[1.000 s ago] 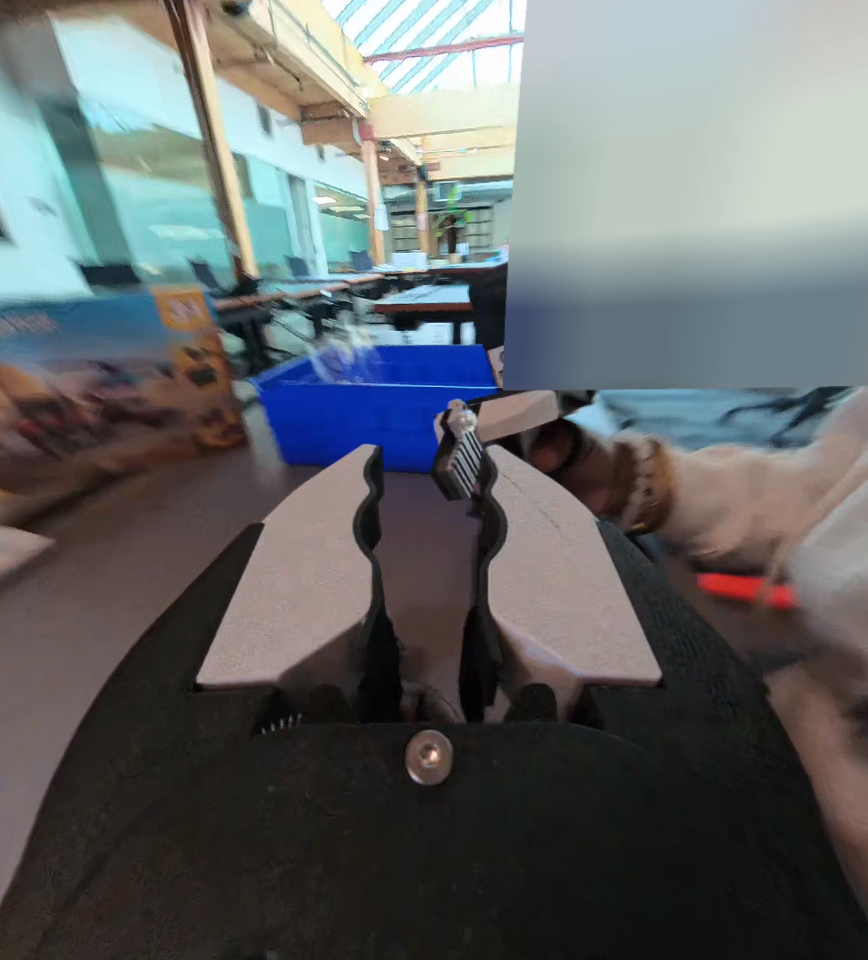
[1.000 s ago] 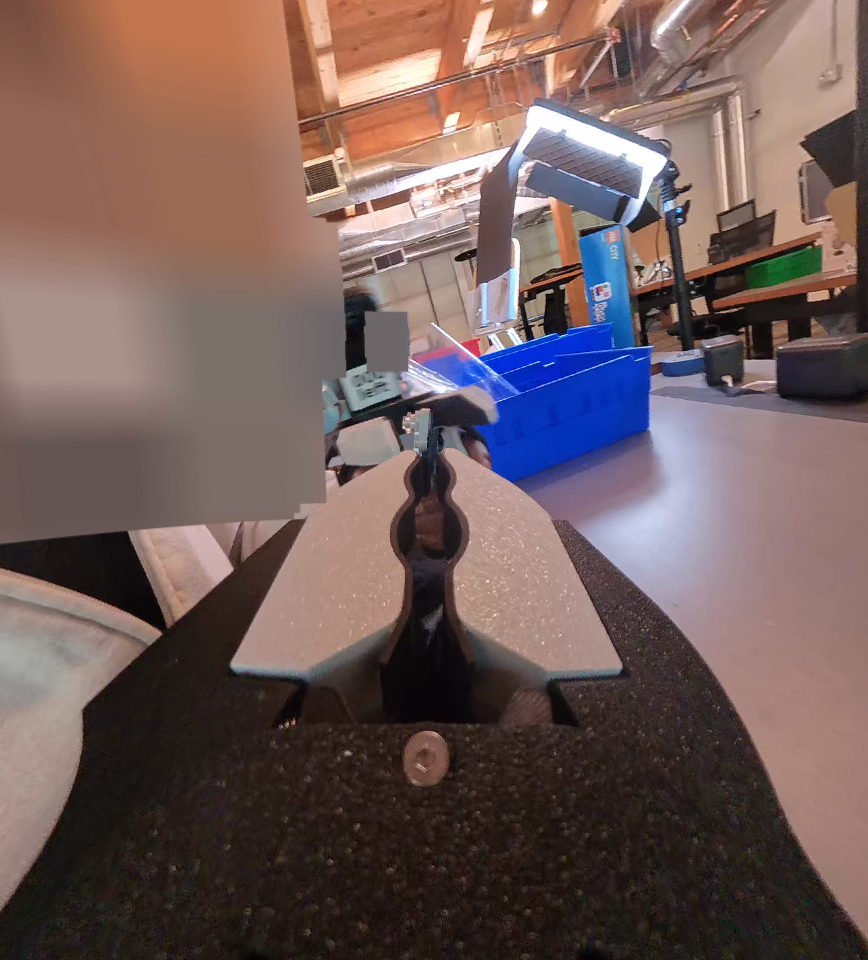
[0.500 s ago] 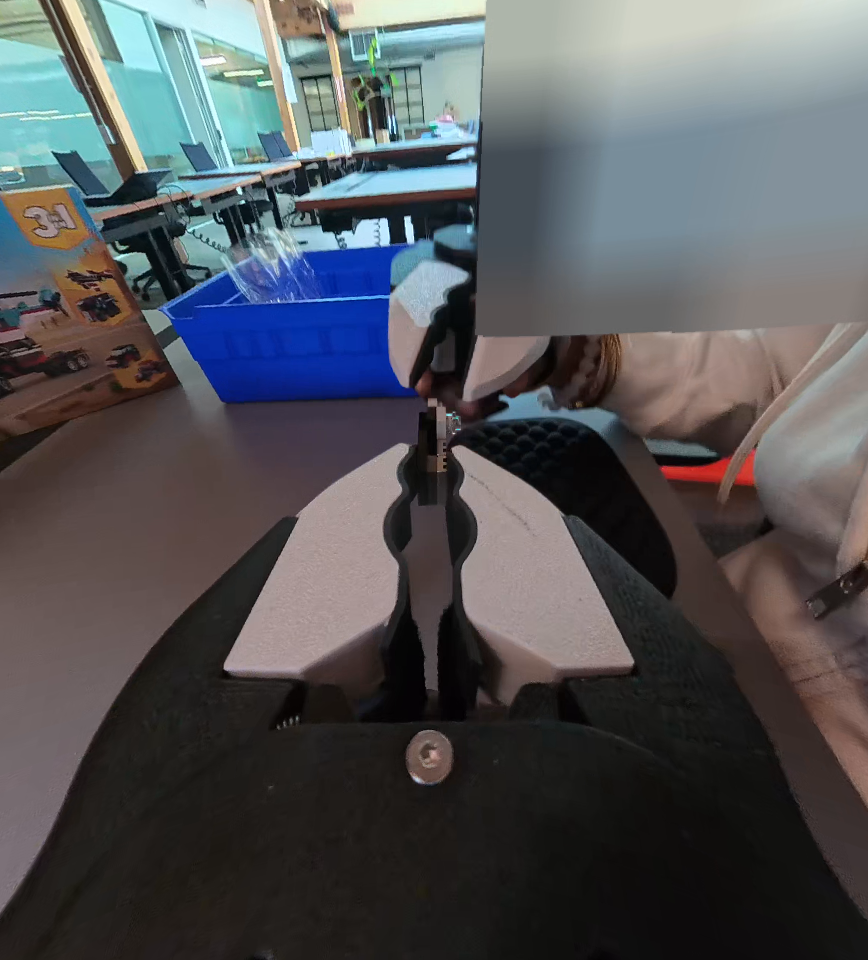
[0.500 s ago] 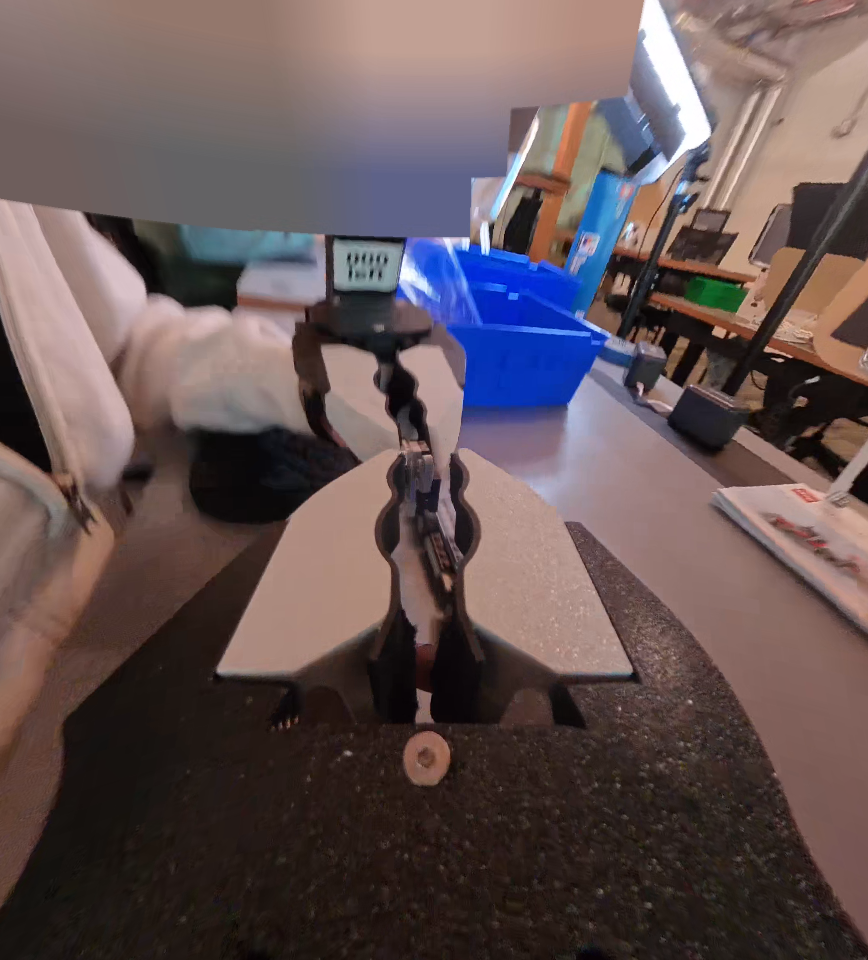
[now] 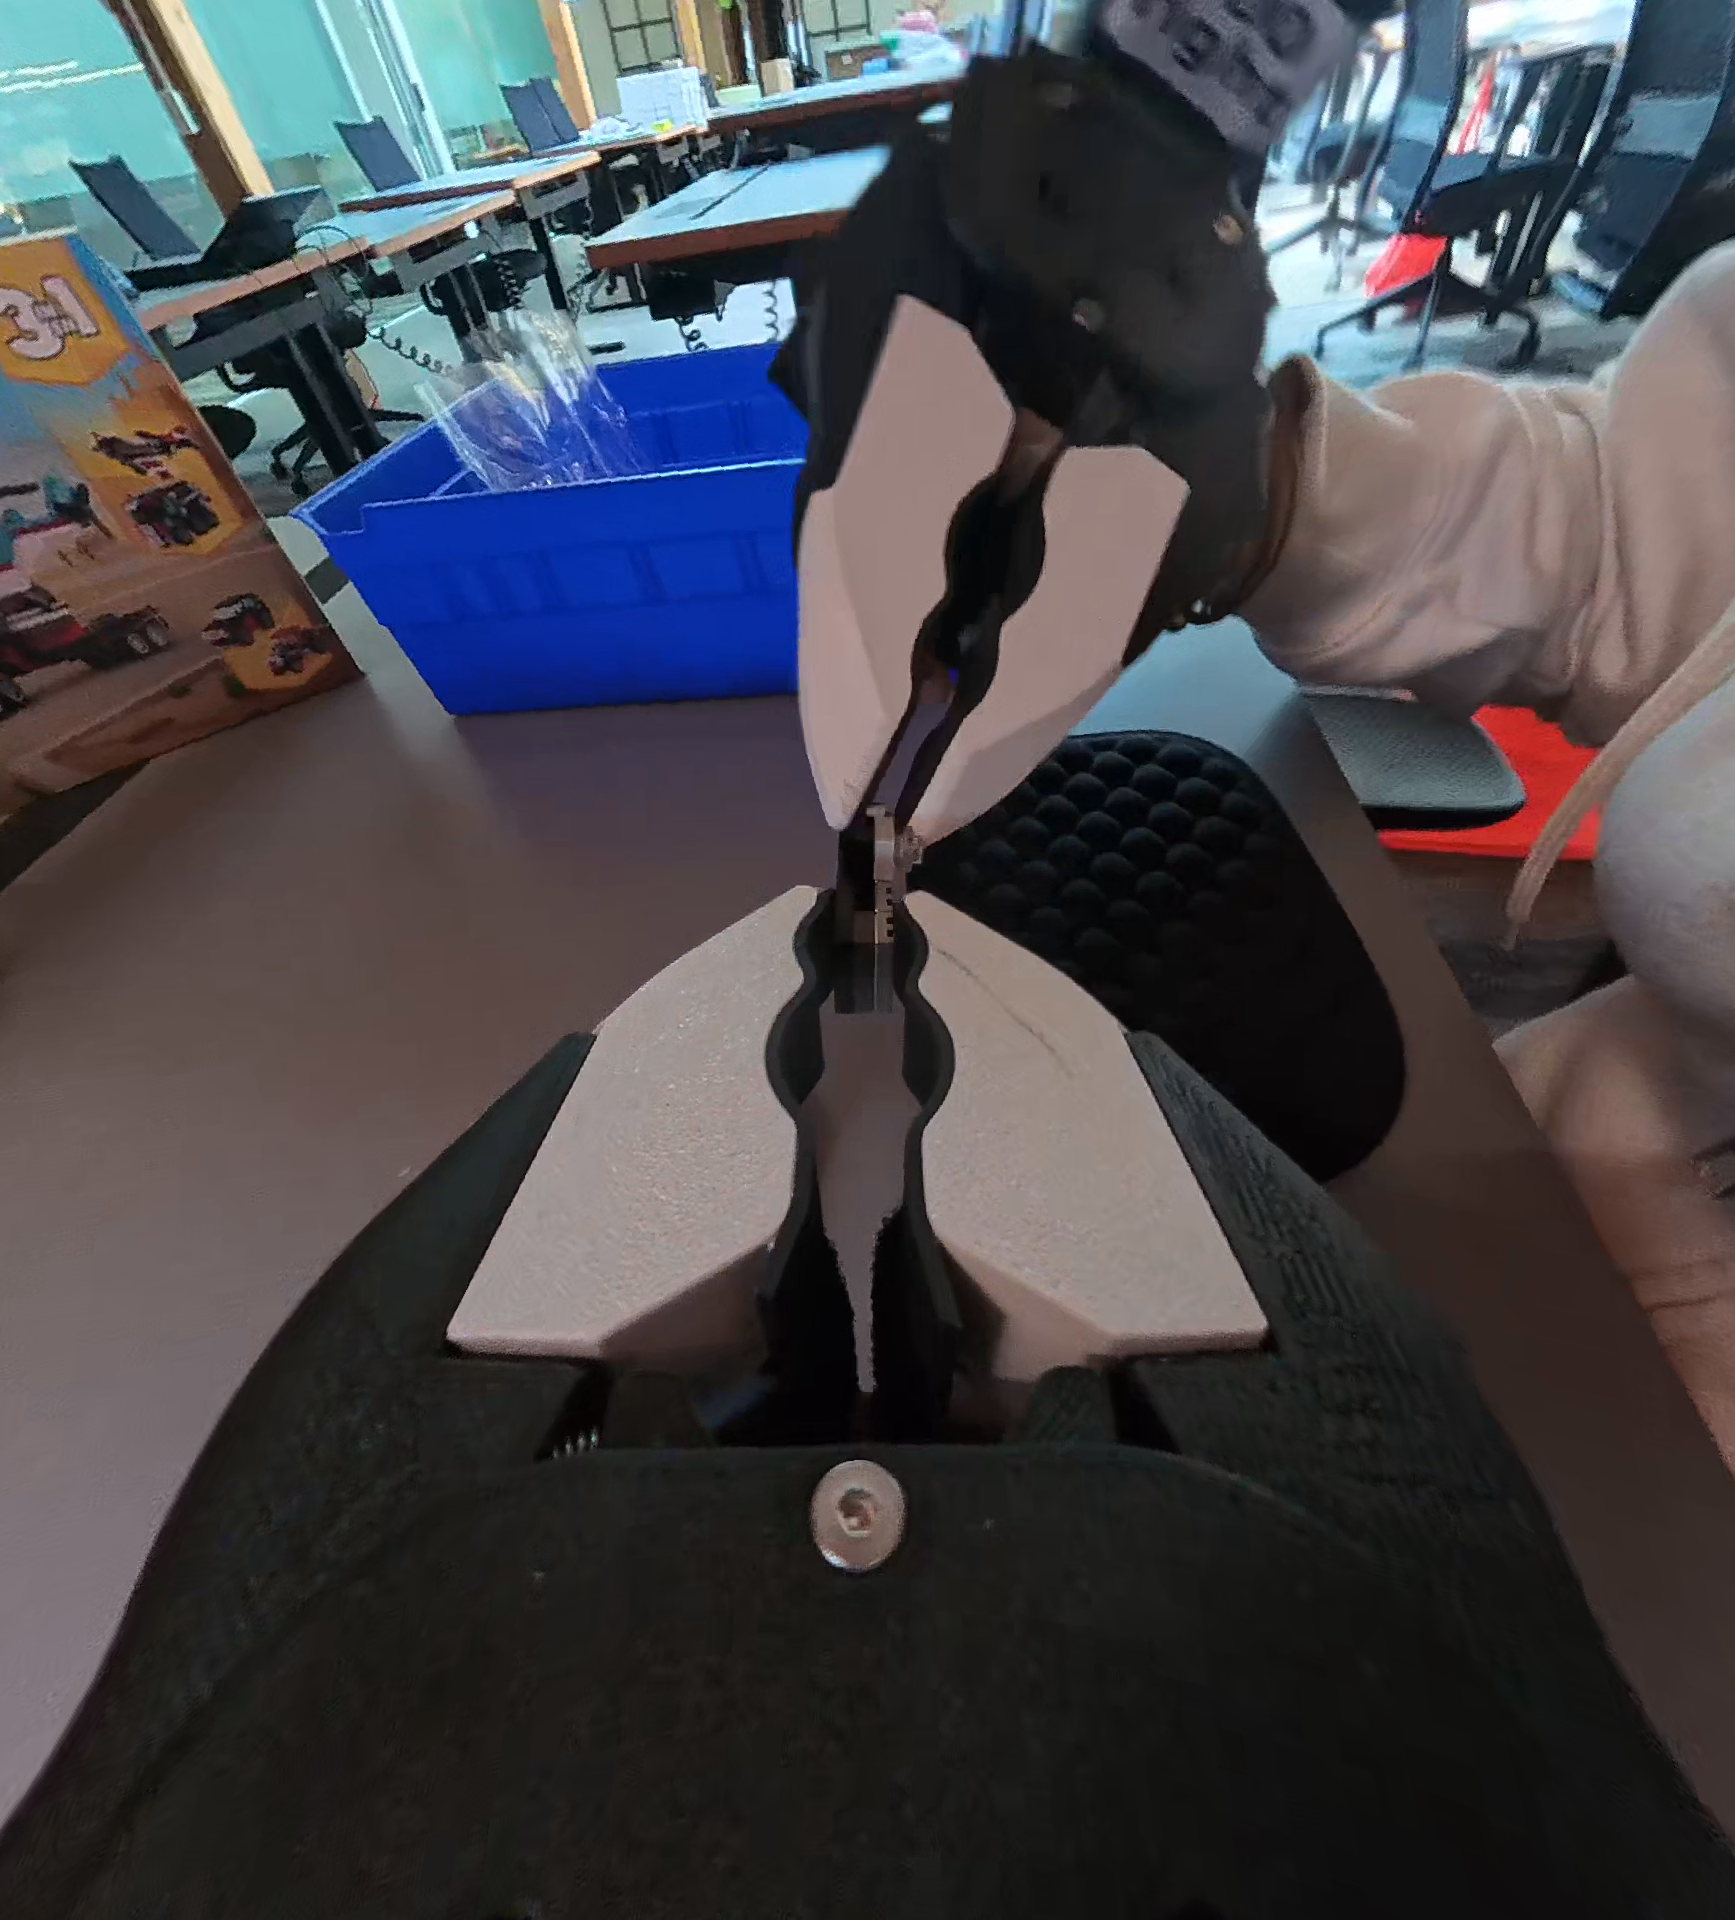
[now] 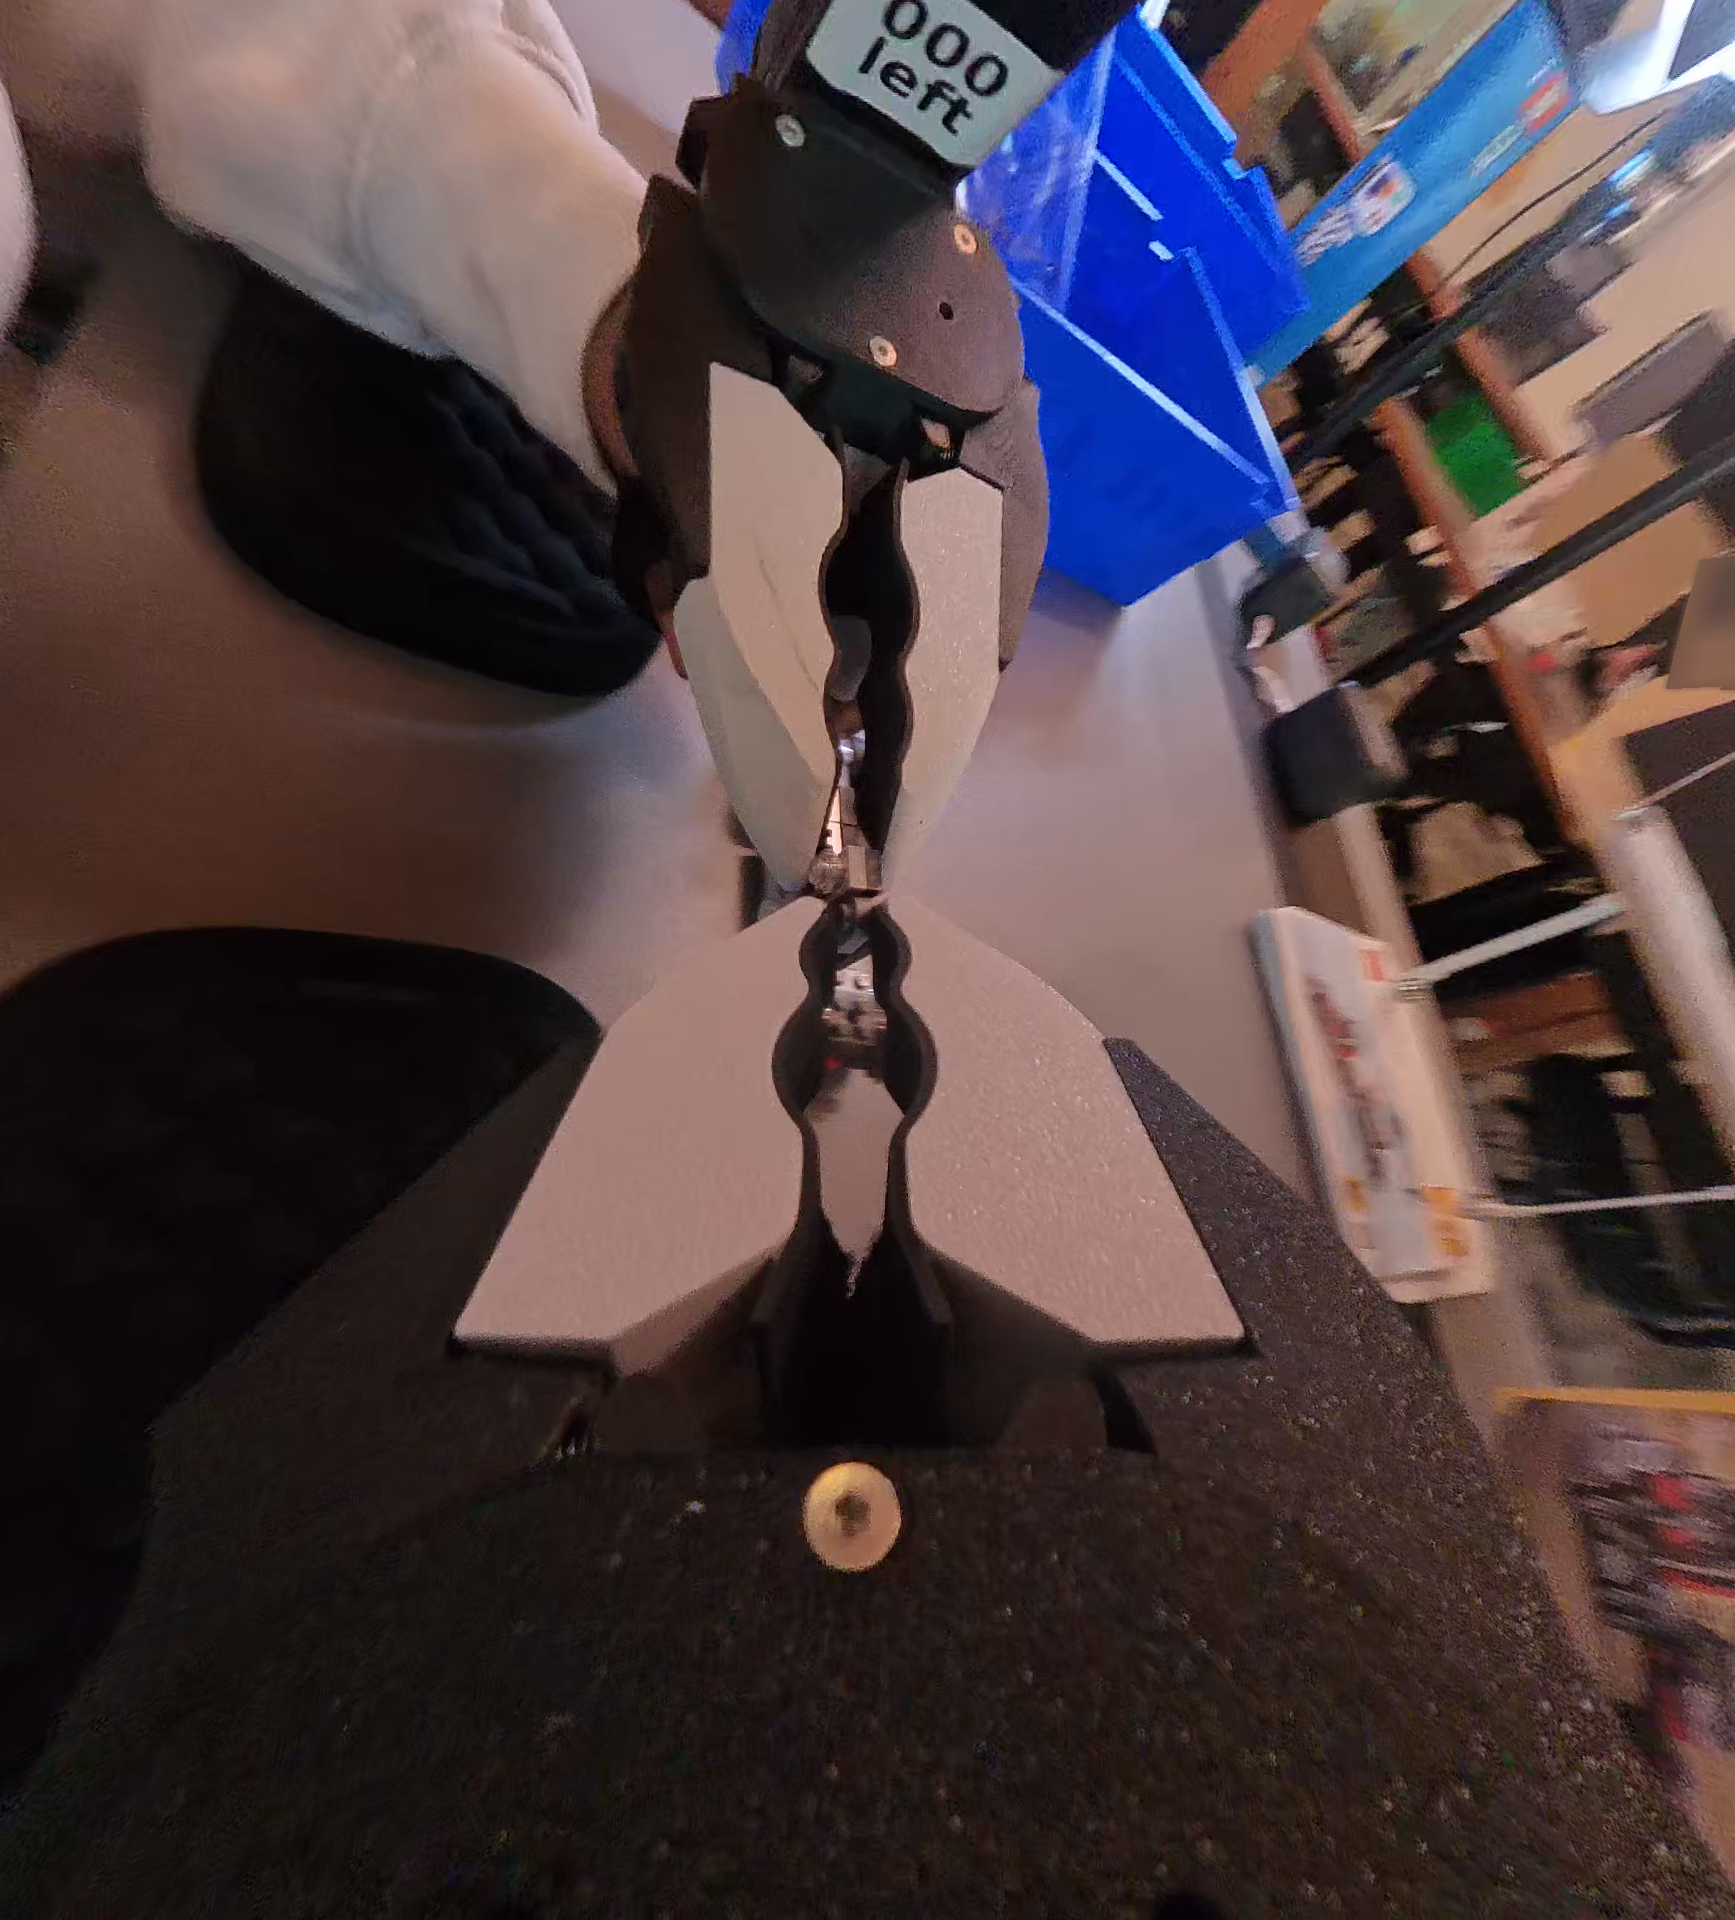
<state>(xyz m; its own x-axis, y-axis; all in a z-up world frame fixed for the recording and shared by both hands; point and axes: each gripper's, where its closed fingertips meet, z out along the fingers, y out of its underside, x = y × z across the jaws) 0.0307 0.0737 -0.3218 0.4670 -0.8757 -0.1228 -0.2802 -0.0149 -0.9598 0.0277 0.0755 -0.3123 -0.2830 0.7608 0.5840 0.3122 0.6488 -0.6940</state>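
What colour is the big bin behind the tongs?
Bright blue bin, seen best in the left wrist view.

Left tongs (image 5: 865,914) and right tongs (image 6: 847,914) tip to tip, both clamped tight.

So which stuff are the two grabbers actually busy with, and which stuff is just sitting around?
Busy with:
- left gripper and right gripper, both pinching the small black and grey toy-brick piece

Just sitting around:
- blue bin
- toy box
- black cushion
- booklet

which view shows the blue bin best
The left wrist view: the blue bin sits upright on the table, its front wall and rim sharp. In the right wrist view it is tilted, blurred and partly hidden behind the left gripper.
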